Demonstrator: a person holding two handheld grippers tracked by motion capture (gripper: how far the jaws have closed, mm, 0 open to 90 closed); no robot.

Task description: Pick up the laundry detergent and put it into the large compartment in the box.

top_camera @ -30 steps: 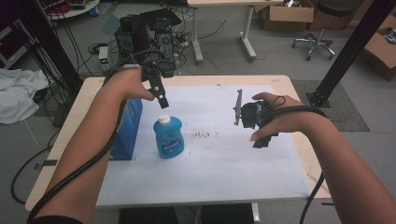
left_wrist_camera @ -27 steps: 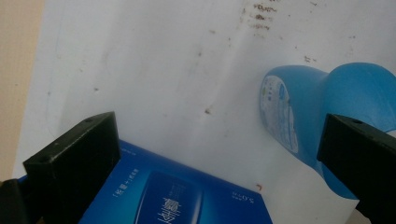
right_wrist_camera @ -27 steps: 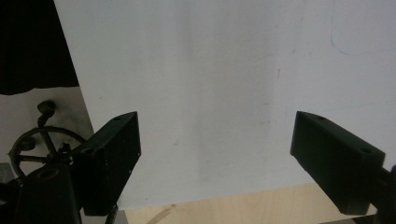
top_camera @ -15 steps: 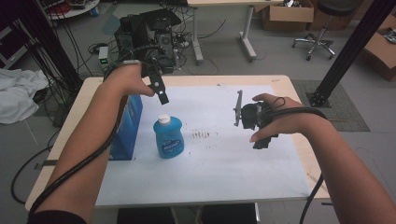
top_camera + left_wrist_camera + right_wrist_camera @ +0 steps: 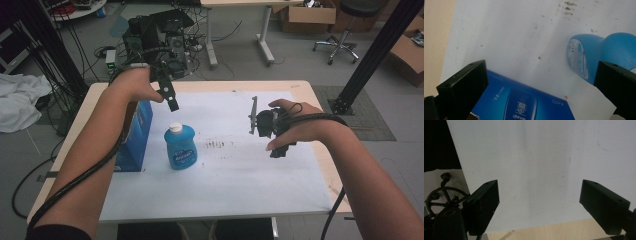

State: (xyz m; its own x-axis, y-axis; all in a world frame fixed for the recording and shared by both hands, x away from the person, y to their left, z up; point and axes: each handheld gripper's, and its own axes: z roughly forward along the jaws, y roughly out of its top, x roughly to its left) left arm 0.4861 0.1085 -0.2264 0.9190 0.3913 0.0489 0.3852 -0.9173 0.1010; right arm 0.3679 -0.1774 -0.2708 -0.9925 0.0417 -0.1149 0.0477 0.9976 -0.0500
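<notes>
The wooden tabletop spans the middle of the high view, and a white sheet covers most of it, leaving bare wood along the edges. A patch of dark specks marks the sheet near the frame's centre.

A blue carton stands at the left-centre of the high view, on the sheet's left edge, partly behind the person's left forearm. In the left gripper view its printed face lies along the bottom centre.

Just right of the carton, a little apart from it, a blue detergent bottle with a white cap stands upright on the sheet. In the left gripper view the bottle sits at the right edge, its label facing the camera.

The left claw hangs in the air in the upper left-centre of the high view, above and behind the bottle and touching nothing. Its own view shows the two black jaws spread wide, with carton and bottle between them farther off, so it is open and empty.

The right claw is held at right-centre of the high view, well apart from the bottle. In its own view the jaws stand far apart over bare white sheet, with a strip of wood at the bottom; it holds nothing.
</notes>
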